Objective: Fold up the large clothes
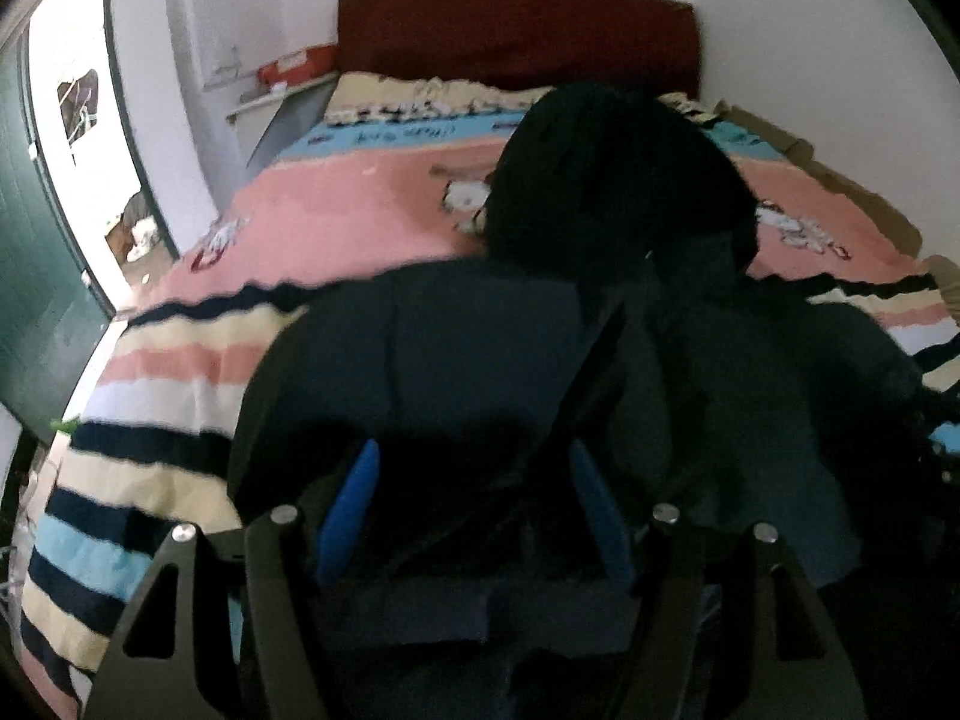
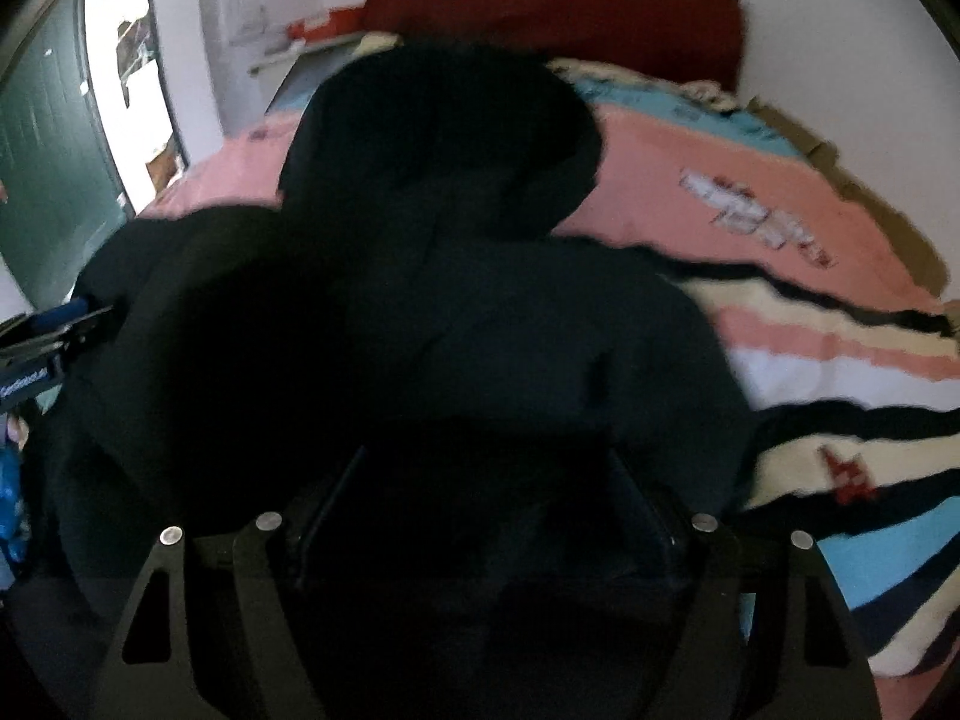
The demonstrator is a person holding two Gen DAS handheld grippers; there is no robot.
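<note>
Matt dark cloth jacket on soft striped woven blanket

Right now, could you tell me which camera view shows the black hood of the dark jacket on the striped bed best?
The right wrist view: the black hood sits large and central there, its rounded outline standing whole against the pink striped bedspread. The left wrist view shows it smaller and farther off, right of centre.

A dark coat lies spread on the bed, its black hood toward the red headboard. The left tool hangs over the coat's near edge, blue fingers standing apart with dark cloth between them. A striped blanket covers the bed. A green door stands at left.
</note>
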